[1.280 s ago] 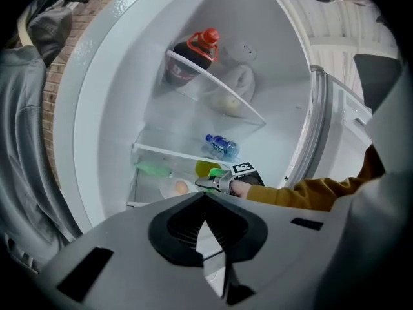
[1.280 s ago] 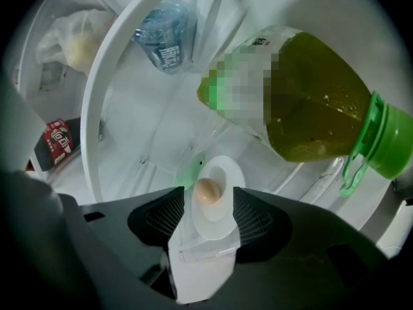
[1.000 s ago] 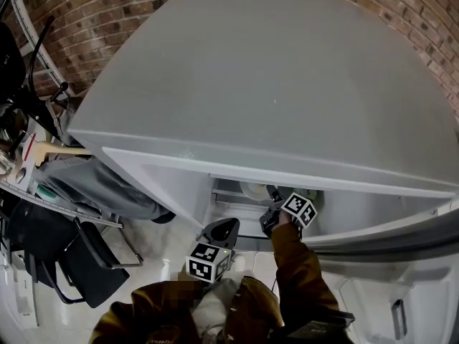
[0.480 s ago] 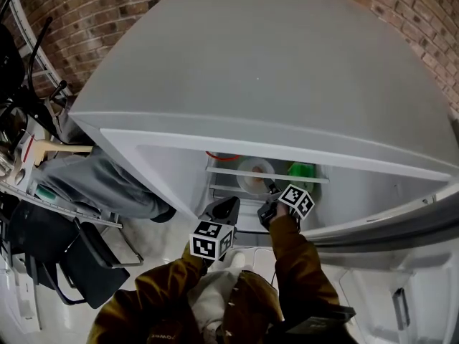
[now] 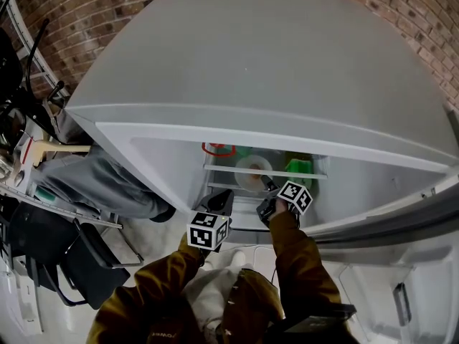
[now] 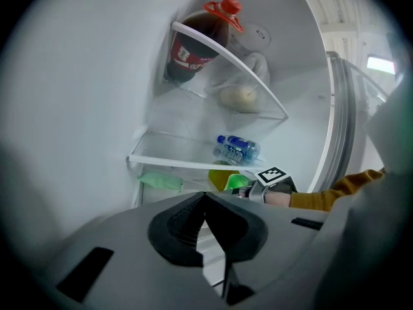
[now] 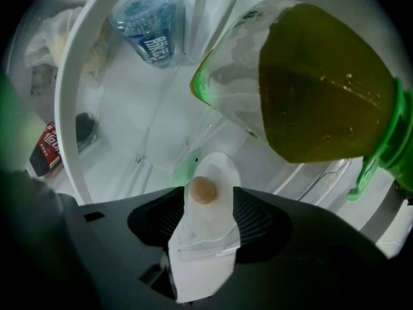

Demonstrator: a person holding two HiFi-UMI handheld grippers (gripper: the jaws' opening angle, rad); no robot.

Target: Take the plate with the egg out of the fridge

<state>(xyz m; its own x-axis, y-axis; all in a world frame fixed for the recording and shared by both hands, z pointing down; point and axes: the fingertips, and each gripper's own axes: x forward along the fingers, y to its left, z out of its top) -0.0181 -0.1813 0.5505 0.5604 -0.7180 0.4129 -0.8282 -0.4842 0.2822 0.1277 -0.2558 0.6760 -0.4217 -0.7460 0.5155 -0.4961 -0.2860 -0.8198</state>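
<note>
**Task object.** Small round white plate (image 7: 221, 170) carrying one brown egg (image 7: 202, 190), inside the open grey fridge (image 5: 272, 70). The plate is in the compartment below a clear, white-rimmed shelf (image 7: 64, 108). It is just beside a large green-capped bottle of yellow-green liquid (image 7: 322, 89). Whether the plate rests on a surface or is raised off it cannot be told.

**Fridge contents.** A clear water bottle with a blue label (image 6: 237, 148) lies on its side on the white-rimmed shelf. On the shelf above it stands a dark cola bottle with a red cap (image 6: 193, 44). Next to that bottle is a clear bag holding a pale lump (image 6: 242, 95).

**Surroundings.** Red brick wall (image 5: 93, 13) behind the fridge, pale floor (image 5: 168, 239) in front of it, and a black chair (image 5: 82, 260) at the left.

**Right gripper** (image 7: 206, 199). The fingers sit one on each side of the plate's near rim, pads against it, holding the plate. The gripper is rolled onto its side and extends into the compartment at the end of a brown sleeve (image 5: 294, 253).

**Left gripper** (image 6: 205, 202). The fingers are pressed together with nothing between them. It is held at the fridge opening, to the left of the right gripper, and points into the interior.
</note>
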